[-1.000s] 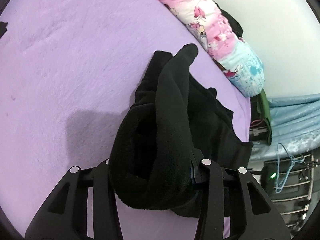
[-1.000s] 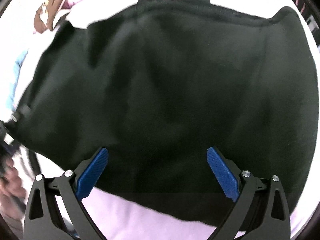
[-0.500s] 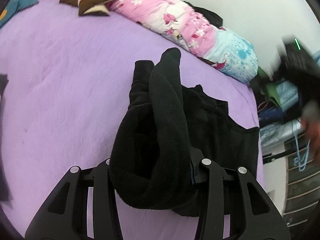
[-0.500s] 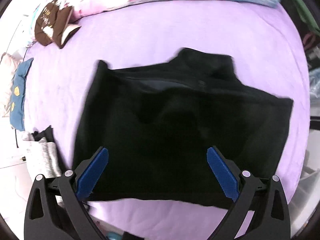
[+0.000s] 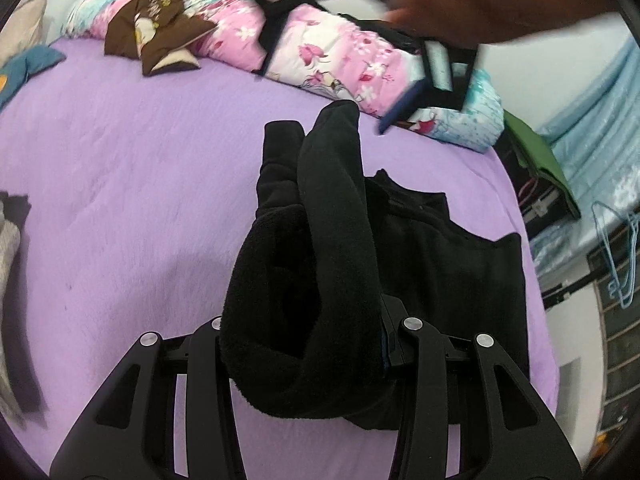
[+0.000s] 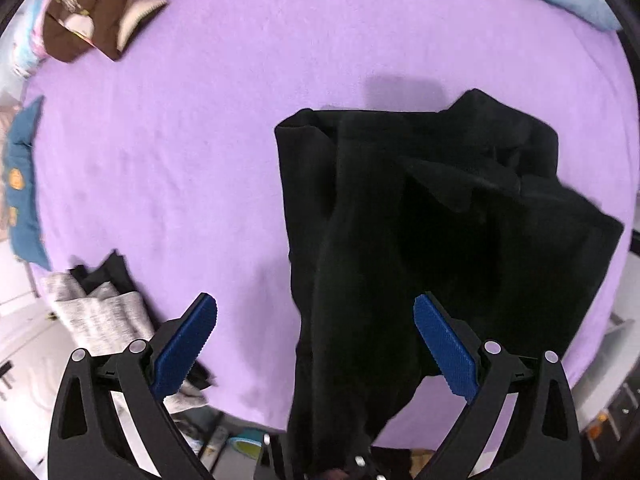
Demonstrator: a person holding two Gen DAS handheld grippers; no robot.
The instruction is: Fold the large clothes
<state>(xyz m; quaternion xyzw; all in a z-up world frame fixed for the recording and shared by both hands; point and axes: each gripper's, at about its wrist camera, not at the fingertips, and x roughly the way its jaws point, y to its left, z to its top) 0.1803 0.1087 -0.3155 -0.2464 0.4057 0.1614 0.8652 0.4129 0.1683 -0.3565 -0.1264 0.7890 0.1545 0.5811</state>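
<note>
- Clearly the left gripper is clamped on a thick bunch of the black fleece jacket, lifting it off the purple bed near the bed's right edge.
- Right gripper gapes wide, holding nothing (above the jacket).
- Risk: bulky fleece could slip from the clamp, undoing the fold.

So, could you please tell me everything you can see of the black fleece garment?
The black fleece garment is a soft, fuzzy top with a stand-up collar. Its body lies partly folded on the purple bed cover, near the bed's edge. One thick bunched part, probably a sleeve, is lifted off the bed and clamped in the left claw, drooping over its fingers. The right claw hangs open above it, touching nothing.
</note>
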